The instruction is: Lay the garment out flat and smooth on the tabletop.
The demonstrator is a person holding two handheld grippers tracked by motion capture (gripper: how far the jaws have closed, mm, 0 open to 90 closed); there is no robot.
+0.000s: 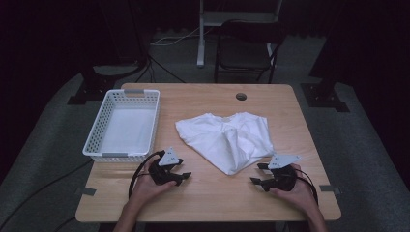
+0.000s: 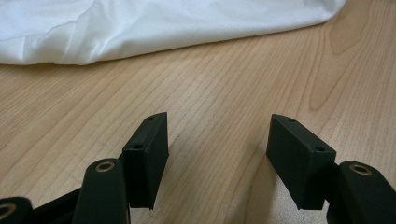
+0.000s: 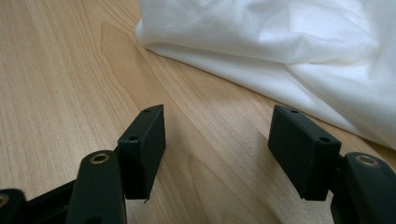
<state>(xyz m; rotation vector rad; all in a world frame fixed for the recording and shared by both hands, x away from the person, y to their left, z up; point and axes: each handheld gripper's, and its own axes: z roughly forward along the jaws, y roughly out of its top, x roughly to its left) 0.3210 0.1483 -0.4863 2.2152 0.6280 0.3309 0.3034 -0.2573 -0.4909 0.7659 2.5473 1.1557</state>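
**Shirt lies between and beyond your two grippers**

The crumpled white shirt (image 1: 226, 139) sits mid-table, its near corner pointing at you. Your right gripper (image 1: 258, 173) rests just beside that corner; your left gripper (image 1: 184, 176) is farther off. Both have jaws spread, empty. The basket (image 1: 96, 139) waits far left.

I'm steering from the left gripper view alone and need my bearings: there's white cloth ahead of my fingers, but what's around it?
Observer: The cloth is a crumpled white T-shirt in the middle of the wooden table.
Operator: Anything beside it?
Observer: A white plastic basket stands to the shirt's left, with nothing in it.
Operator: Where's the other gripper?
Observer: The right gripper rests on the table near the shirt's lower right edge, fingers open with nothing between them.
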